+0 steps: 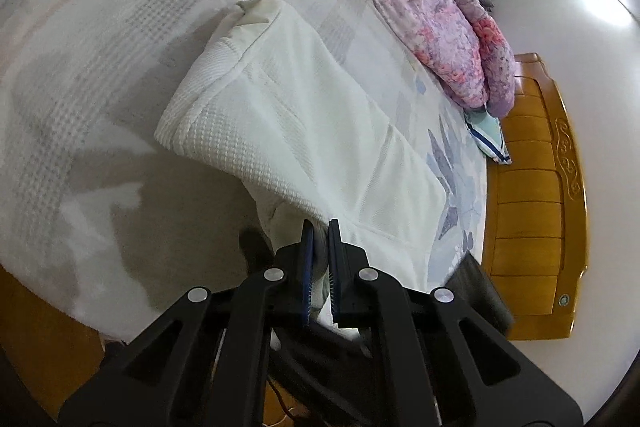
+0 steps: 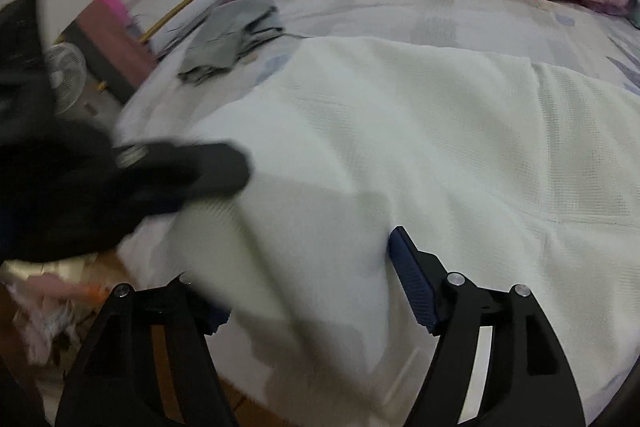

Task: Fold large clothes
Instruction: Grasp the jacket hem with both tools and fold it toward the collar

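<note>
Left gripper (image 1: 320,247) jaws pinch white waffle-knit garment (image 1: 304,115) edge — right gripper (image 2: 308,279) jaws spread w/ cloth between, on bed (image 1: 88,27).

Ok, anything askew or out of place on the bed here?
Mostly the crumpled grey garment near the far edge, lying unfolded. The pink quilt is heaped along one side. The white garment is mid-fold, pinched by the left hand-held gripper.

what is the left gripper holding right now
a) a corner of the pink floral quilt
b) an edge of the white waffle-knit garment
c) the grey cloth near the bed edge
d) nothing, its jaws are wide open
b: the left gripper has its jaws nearly together, pinching an edge of the white garment, which lifts off the bed.
</note>
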Available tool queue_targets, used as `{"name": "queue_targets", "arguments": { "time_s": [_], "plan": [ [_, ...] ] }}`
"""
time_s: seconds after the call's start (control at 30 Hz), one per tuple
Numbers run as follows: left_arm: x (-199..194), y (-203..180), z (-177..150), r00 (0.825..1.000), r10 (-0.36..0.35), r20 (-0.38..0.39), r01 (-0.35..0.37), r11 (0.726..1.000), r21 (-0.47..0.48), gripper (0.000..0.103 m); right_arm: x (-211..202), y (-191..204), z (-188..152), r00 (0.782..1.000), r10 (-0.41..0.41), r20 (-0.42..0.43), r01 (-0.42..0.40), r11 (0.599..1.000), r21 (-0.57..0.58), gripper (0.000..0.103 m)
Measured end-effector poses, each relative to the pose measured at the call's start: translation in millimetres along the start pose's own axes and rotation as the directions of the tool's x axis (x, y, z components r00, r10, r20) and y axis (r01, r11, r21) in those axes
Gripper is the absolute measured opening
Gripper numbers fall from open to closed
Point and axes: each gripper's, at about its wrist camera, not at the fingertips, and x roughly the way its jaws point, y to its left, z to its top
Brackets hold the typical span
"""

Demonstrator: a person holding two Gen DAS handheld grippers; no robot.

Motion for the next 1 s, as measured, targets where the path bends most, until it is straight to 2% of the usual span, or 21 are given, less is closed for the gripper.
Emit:
{"name": "queue_targets", "arguments": {
  "time_s": [0.03,0.1,0.17,0.2,0.23,0.3,0.33,0.43,0.53,0.57,0.6,0.67,0.7,0.77,0.8,0.83,0.9,0.93,1.0],
  "plan": [
    [0.4,-1.8,-0.3,1.000,0.015,0.004,-0.015,1.000,0.012,0.006,3.1,-1.2,4.7,1.000,0.016,0.004,-0.016,1.000,0.019,0.067],
    [1.5,-4.9,0.0,1.000,0.030,0.009,-0.030,0.999,0.029,0.007,6.2,-3.8,11.6,1.000,0.022,-0.011,-0.021,0.999,0.038,0.053],
    [1.5,-2.5,1.5,0.999,0.050,0.009,-0.050,0.998,0.032,0.014,9.4,-8.1,15.6,0.998,0.029,-0.049,-0.026,0.998,0.063,0.026],
    [1.1,-2.6,2.0,0.999,0.052,0.011,-0.052,0.998,0.028,0.021,11.5,-12.3,16.3,0.997,0.032,-0.068,-0.026,0.996,0.088,0.022],
    [-1.1,-4.0,2.3,0.998,0.054,0.017,-0.055,0.998,0.030,0.026,12.9,-24.6,17.1,0.995,0.077,-0.069,-0.064,0.984,0.168,0.019],
    [-9.2,-8.4,1.3,0.996,0.061,0.057,-0.065,0.996,0.053,0.046,6.8,-49.0,16.5,0.988,0.154,-0.024,-0.139,0.937,0.320,0.018],
    [-16.3,-13.4,0.3,0.994,0.062,0.095,-0.069,0.995,0.075,0.048,1.1,-57.4,15.4,0.984,0.179,0.004,-0.168,0.915,0.367,0.018],
    [-27.6,-26.4,-2.0,0.984,0.066,0.168,-0.084,0.991,0.104,0.060,-21.8,-87.2,13.2,0.964,0.239,0.114,-0.264,0.821,0.506,0.017],
    [-26.1,-36.2,-0.2,0.965,0.141,0.222,-0.162,0.984,0.079,0.067,-46.9,-130.4,9.7,0.922,0.288,0.258,-0.386,0.656,0.648,0.017],
    [-19.6,-38.4,0.7,0.960,0.174,0.220,-0.192,0.980,0.060,0.070,-57.9,-144.5,8.3,0.911,0.283,0.300,-0.412,0.616,0.671,0.017],
    [-13.7,-38.8,0.7,0.960,0.186,0.208,-0.201,0.978,0.055,0.070,-65.2,-153.0,7.9,0.905,0.276,0.324,-0.426,0.599,0.679,0.017],
    [8.7,-44.7,-1.9,0.967,0.196,0.164,-0.207,0.977,0.053,0.070,-93.8,-184.6,1.7,0.878,0.245,0.411,-0.475,0.540,0.695,0.017],
    [16.6,-47.2,-4.5,0.968,0.196,0.155,-0.207,0.976,0.061,0.070,-106.6,-200.6,-6.3,0.859,0.223,0.461,-0.507,0.498,0.704,0.017],
    [40.4,-57.1,-13.1,0.973,0.196,0.122,-0.208,0.974,0.088,0.070,-126.0,-234.6,-32.5,0.814,0.171,0.555,-0.574,0.378,0.726,0.017],
    [56.5,-63.3,-18.8,0.976,0.197,0.093,-0.207,0.973,0.106,0.070,-132.2,-247.0,-44.3,0.799,0.146,0.583,-0.595,0.329,0.733,0.017],
    [67.5,-66.3,-22.8,0.979,0.193,0.071,-0.200,0.973,0.114,0.070,-141.4,-267.8,-67.4,0.801,0.075,0.595,-0.590,0.275,0.759,0.017],
    [92.8,-74.5,-32.9,0.982,0.185,0.024,-0.187,0.973,0.136,0.071,-148.2,-294.6,-101.1,0.812,-0.016,0.583,-0.570,0.197,0.798,0.017],
    [107.3,-78.5,-38.9,0.981,0.192,-0.002,-0.189,0.970,0.152,0.071,-148.7,-303.5,-112.1,0.831,-0.043,0.555,-0.539,0.184,0.822,0.016],
    [132.6,-82.6,-49.3,0.985,0.164,-0.050,-0.154,0.976,0.152,0.073,-147.7,-321.2,-129.0,0.889,-0.068,0.453,-0.433,0.200,0.879,0.016]
  ]
}}
